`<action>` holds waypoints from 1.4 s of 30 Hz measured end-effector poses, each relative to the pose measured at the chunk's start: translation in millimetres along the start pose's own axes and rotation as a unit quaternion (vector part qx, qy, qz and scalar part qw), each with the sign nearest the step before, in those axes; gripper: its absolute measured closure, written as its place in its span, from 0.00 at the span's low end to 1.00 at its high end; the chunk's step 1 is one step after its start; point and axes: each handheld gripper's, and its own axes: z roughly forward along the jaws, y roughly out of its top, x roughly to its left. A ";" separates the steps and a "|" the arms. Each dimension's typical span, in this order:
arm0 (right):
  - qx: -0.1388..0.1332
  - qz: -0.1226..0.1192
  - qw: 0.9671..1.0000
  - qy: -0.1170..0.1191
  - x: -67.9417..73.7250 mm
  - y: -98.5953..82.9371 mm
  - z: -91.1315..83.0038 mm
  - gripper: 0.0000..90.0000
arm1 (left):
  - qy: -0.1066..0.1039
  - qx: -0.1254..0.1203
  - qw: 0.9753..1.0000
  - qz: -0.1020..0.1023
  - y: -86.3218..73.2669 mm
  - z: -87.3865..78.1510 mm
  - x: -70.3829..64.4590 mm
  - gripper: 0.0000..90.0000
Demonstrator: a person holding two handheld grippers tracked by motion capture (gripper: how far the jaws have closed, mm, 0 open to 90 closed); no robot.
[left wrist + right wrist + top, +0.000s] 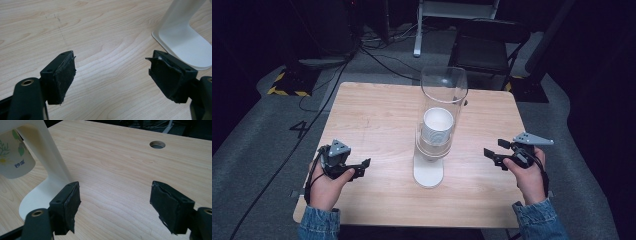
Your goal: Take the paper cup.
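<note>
Left gripper (362, 165) sat at about 8 o'clock on the table (377, 115), jaws spread wide with nothing between them; in the left gripper view I saw bare wood in the gap and the dispenser's white base (185, 47) off past the right-hand jaw. Right gripper (493, 151) sat at about 4 o'clock, also wide open and empty, its jaws pointing in toward the centre.

The thing both pointed at was the cup dispenser (439, 125) standing at the centre of the table: a clear upright tube (443, 87) on a white stand, with a stack of paper cups (437, 125) inside. In the right gripper view the lowest cup (13, 157), printed with leaves, hung out below the holder, clear of the table.

Risks as I judged them:
- The stand looked tall on a narrow foot. A sideways pull on the cup, with no hand steadying the stand, could tip it.
- The paper cup wall is thin; too hard a squeeze would crush it.
- Nested cups may come down two at a time if the grip sits high.
- The cable hole (157, 144) lay at about 1 o'clock, well apart from the work; no concern.
</note>
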 end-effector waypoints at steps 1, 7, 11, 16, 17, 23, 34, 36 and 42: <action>0.002 -0.002 1.000 0.000 0.1 -0.4 0.3 0.28 | -0.001 0.000 1.000 0.001 0.1 0.3 -0.1 0.23; 0.004 0.001 1.000 0.005 3.2 -0.7 1.3 0.27 | -0.008 0.000 1.000 0.005 1.3 0.7 -1.5 0.23; 0.000 0.004 1.000 0.006 5.4 -0.1 1.0 0.28 | -0.014 0.001 1.000 0.005 1.3 1.2 -2.7 0.22; 0.003 -0.008 1.000 0.015 15.5 2.2 5.5 0.28 | -0.015 0.001 1.000 0.004 1.4 0.8 -3.4 0.22; 0.004 -0.011 1.000 0.019 18.2 2.6 7.2 0.28 | -0.015 0.001 1.000 0.005 1.6 0.7 -3.4 0.22; 0.009 -0.030 0.999 0.036 33.4 5.6 15.4 0.27 | -0.017 0.003 1.000 0.008 2.1 1.1 -5.3 0.22; 0.004 -0.055 0.995 0.081 68.0 9.2 33.9 0.25 | -0.020 0.004 1.000 0.010 1.1 1.7 -6.3 0.22; 0.004 -0.060 0.994 0.087 73.1 9.4 37.1 0.25 | -0.020 0.004 1.000 0.010 1.1 1.8 -6.4 0.22; -0.002 -0.070 0.993 0.100 87.0 9.3 45.5 0.24 | -0.021 0.007 1.000 0.011 0.6 3.7 -7.3 0.22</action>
